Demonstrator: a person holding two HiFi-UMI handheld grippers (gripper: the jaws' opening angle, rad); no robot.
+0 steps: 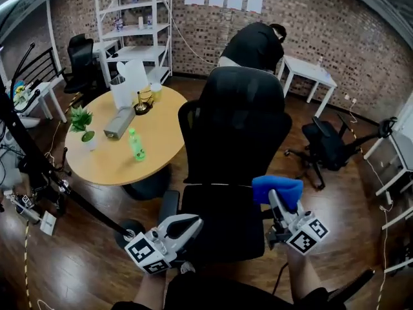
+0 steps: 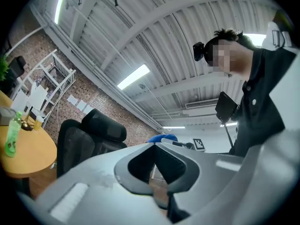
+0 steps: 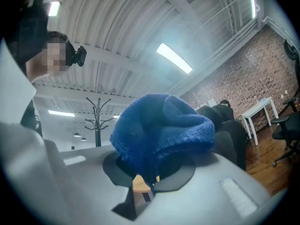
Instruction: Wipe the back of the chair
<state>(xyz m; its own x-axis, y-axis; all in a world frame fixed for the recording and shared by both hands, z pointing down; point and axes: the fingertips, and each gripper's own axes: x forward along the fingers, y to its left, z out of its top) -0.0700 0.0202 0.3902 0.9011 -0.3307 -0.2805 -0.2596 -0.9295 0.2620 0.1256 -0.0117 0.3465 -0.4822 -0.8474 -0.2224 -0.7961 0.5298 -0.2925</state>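
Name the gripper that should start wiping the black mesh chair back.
Right. The right gripper holds the blue fluffy cloth near the black mesh chair back; the left gripper is shut, empty and lower.

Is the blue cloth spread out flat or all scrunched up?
Scrunched up. The blue cloth is a rumpled, folded lump, pinched by the right gripper with its jaws closed on it.

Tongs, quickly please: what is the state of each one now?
Left tongs: shut, empty.
Right tongs: shut on the blue cloth.
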